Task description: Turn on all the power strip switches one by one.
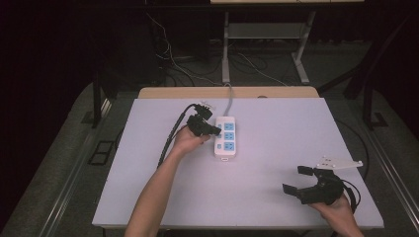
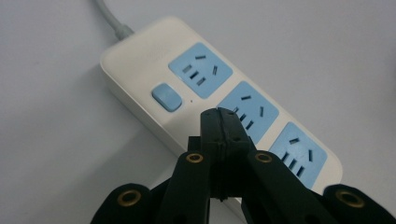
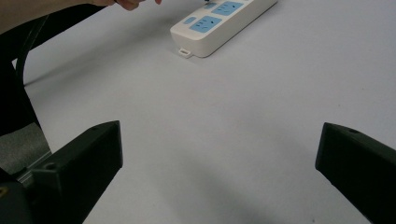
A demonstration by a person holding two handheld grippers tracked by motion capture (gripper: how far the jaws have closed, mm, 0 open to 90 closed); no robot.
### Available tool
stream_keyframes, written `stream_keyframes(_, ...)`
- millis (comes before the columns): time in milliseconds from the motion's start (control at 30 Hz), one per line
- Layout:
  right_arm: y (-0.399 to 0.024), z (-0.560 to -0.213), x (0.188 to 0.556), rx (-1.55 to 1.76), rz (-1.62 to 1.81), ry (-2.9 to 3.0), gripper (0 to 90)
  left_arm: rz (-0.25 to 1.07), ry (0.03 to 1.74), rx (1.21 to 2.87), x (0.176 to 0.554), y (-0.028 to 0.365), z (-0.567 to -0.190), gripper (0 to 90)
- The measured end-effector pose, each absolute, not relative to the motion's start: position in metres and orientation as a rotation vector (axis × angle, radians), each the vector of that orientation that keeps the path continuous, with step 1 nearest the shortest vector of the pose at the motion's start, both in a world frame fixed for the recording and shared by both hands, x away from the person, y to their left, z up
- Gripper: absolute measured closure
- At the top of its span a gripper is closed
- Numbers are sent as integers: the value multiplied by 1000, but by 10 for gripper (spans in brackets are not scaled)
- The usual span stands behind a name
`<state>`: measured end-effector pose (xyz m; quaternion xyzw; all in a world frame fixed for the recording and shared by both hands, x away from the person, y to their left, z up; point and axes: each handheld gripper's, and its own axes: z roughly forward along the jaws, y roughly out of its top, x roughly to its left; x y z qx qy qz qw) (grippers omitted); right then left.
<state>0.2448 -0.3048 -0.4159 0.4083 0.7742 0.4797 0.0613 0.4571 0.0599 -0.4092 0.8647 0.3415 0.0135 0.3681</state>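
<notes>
A white power strip (image 1: 226,136) with three blue sockets lies near the middle of the table, its grey cord running off the far edge. In the left gripper view the strip (image 2: 140,60) shows a blue switch (image 2: 166,97) beside the first socket. My left gripper (image 1: 215,131) is shut with nothing between its jaws, its tip (image 2: 220,114) hovering at the strip's left side over the middle socket. At the table's near right, my right gripper (image 1: 296,179) stands open and empty, jaws wide apart above bare tabletop (image 3: 219,140). The strip (image 3: 219,23) lies farther off in its view.
The white tabletop (image 1: 276,148) has free room around the strip. A black cable (image 1: 170,136) trails from the left gripper across the table's left part. Desk legs and loose cables (image 1: 247,64) stand on the floor beyond the far edge.
</notes>
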Motion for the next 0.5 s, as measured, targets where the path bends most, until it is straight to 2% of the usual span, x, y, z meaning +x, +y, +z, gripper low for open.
stream_keyframes(500, -304, -418, 247, 1240, 1444, 2348, 5, 77, 837, 2209, 461, 70, -382, 897)
